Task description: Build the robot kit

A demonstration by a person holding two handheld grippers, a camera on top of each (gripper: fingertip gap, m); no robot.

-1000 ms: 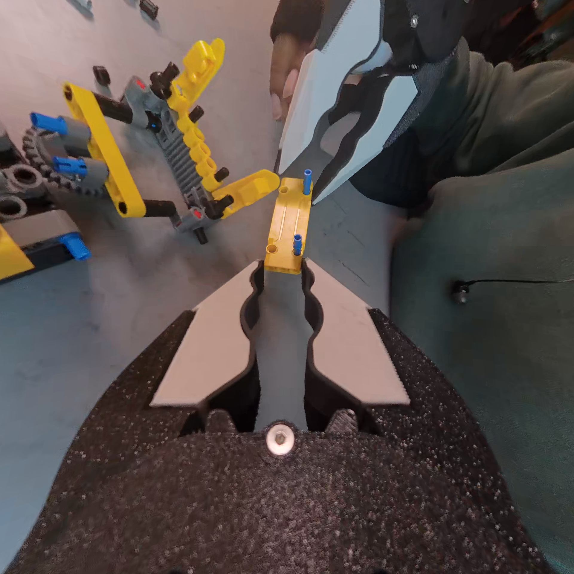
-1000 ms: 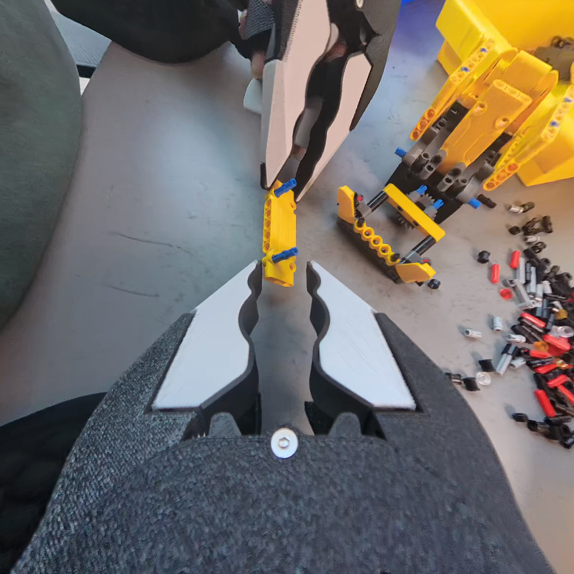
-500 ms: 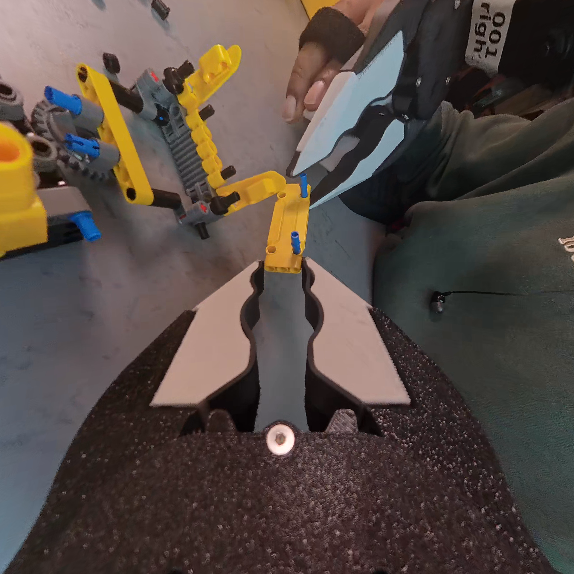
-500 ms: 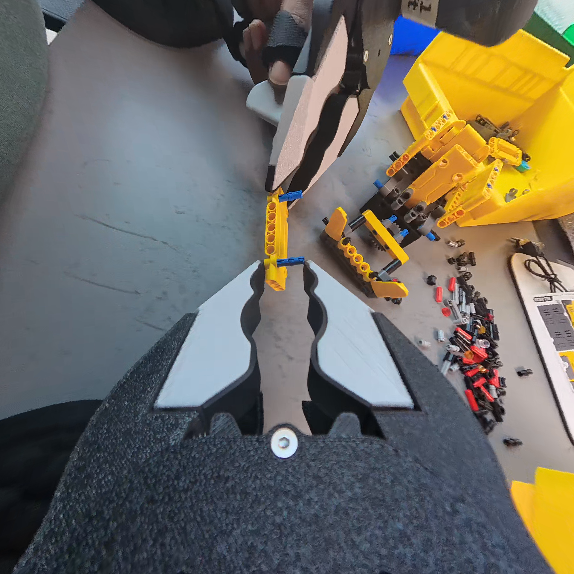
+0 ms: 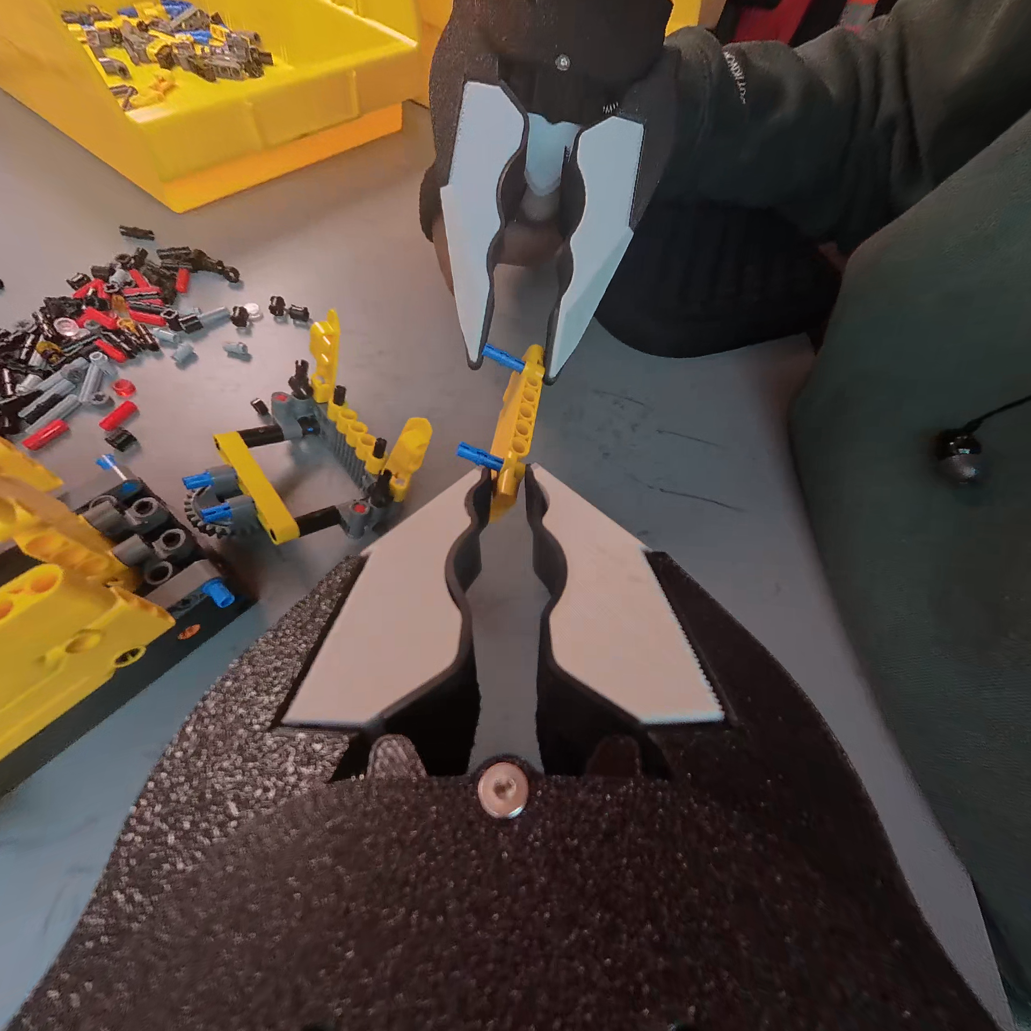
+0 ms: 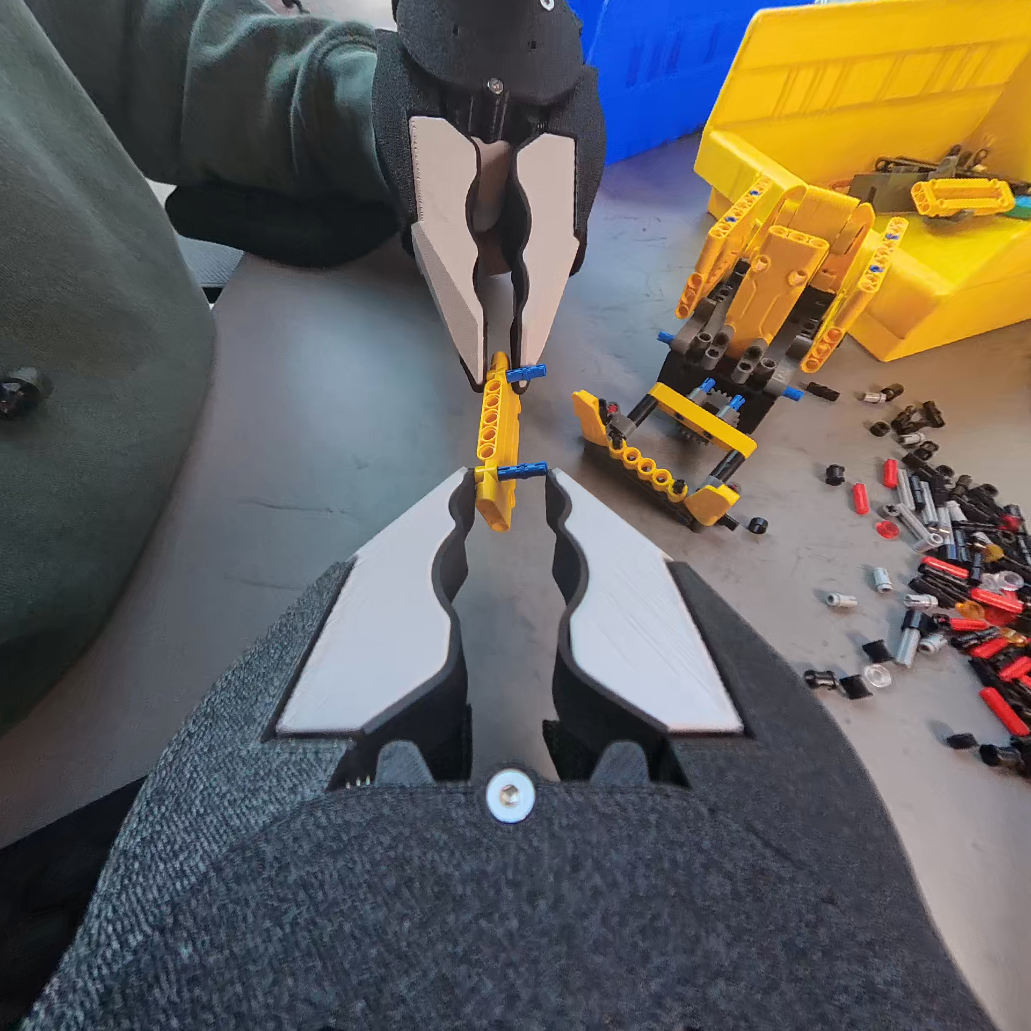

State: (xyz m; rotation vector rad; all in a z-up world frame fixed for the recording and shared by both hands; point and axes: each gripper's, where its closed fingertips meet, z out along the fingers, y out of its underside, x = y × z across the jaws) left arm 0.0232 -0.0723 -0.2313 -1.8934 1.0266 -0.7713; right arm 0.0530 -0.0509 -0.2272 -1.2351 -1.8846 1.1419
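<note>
While held at both ends, position: yellow beam (image 5: 519,424) aloft over bare desk (image 5: 641,446), near the edge at the person's green-clad body; touching nothing but the two grippers.
Left gripper (image 5: 503,481): nearly closed, fingertips pinching one end of the beam, just behind a blue pin (image 5: 478,454).
Right gripper (image 6: 506,474): wider gap; one fingertip against the beam's flat side, the other against the tip of the second blue pin (image 6: 521,471); grips beam and pin together at the opposite end.
Risk 1: likely slip at the left tips; cause, very small contact patch on a smooth, narrow end.
Risk 2: pin tilting or popping out; cause, off-axis squeeze on its tip by the right fingers.
Risk 3: twist of the beam out of one grip; cause, opposed motion of the two hands.
Beam appearance: long, slim, row of round holes along one face, rounded ends; both pins standing out square from the same side.
Surroundings: part-built yellow-and-grey frame (image 5: 312,463) toward mid-desk, well apart; loose red, black and grey parts (image 5: 83,335) beyond it; yellow bin (image 5: 223,111) at the far edge.
</note>
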